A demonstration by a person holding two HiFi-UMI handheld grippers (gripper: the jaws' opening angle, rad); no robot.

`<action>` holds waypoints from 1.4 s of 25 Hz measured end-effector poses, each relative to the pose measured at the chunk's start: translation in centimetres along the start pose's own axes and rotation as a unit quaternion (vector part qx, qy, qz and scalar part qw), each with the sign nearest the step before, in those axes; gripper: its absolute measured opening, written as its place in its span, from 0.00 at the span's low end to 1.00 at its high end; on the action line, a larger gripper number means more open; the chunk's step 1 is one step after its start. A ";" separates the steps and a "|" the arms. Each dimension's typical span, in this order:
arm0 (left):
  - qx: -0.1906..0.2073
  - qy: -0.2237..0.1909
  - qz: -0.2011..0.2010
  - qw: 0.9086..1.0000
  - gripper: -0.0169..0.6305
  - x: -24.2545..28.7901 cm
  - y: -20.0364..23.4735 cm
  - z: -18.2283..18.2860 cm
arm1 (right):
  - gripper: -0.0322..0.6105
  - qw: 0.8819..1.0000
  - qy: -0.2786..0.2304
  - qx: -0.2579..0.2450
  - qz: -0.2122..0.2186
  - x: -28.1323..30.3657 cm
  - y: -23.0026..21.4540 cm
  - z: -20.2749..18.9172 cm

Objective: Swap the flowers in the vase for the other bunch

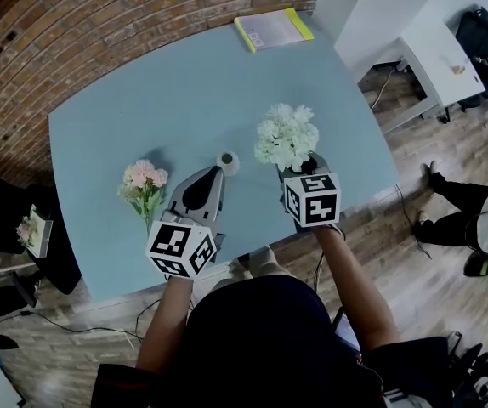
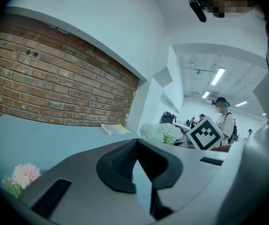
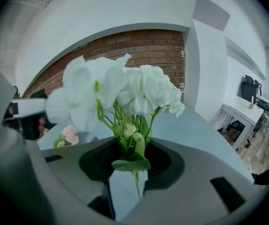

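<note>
The white flower bunch stands upright over the table's right half, its green stems pinched in my right gripper. In the right gripper view the stems run down between the jaws, with the white blooms above. The small white vase stands at the table's middle with nothing showing in its dark mouth. Just short of it is my left gripper, shut and holding nothing. To the left, the pink bunch lies on the table, also seen as pink blooms in the left gripper view.
A notebook with a yellow edge lies at the light blue table's far side, against the brick wall. A person's legs are on the floor to the right. White desks stand beyond.
</note>
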State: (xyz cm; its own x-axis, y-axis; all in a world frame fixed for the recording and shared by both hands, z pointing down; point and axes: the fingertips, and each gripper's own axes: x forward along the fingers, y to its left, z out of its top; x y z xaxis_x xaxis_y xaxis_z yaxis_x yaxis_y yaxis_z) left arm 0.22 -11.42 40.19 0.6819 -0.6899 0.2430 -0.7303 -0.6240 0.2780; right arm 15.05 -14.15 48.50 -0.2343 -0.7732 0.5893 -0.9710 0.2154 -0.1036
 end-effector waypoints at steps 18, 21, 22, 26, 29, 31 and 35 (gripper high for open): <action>-0.007 0.022 0.008 1.000 0.04 1.5 0.2 -1.4 | 0.28 0.999 0.029 0.016 -0.003 2.9 -2.0 -2.2; -0.007 0.028 0.010 1.000 0.04 1.7 0.2 -1.7 | 0.28 0.999 0.034 0.015 -0.003 3.4 -2.2 -2.6; -0.007 0.030 0.011 0.999 0.04 1.8 0.3 -1.9 | 0.28 0.999 0.036 0.015 -0.004 3.6 -2.3 -2.7; -0.008 0.037 0.014 0.999 0.04 2.1 0.3 -2.3 | 0.28 0.999 0.043 0.015 -0.004 4.4 -2.8 -3.5; -0.007 0.043 0.017 0.999 0.04 2.2 0.5 -2.6 | 0.28 0.999 0.050 0.019 -0.003 5.1 -3.2 -4.1; -0.007 0.047 0.019 0.999 0.04 2.3 0.6 -2.7 | 0.28 0.998 0.054 0.020 -0.004 5.5 -3.4 -4.5; -0.006 0.052 0.024 0.998 0.04 2.5 0.9 -3.0 | 0.28 0.998 0.063 0.020 -0.003 6.6 -3.6 -5.4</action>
State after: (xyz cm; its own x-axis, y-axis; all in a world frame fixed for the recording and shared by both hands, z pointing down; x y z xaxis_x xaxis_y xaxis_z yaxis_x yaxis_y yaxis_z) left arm 1.33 -12.60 43.84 0.6467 -0.6768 0.3518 -0.7624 -0.5860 0.2744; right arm 17.24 -16.76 57.07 -0.2235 -0.6920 0.6864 -0.9740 0.1854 -0.1302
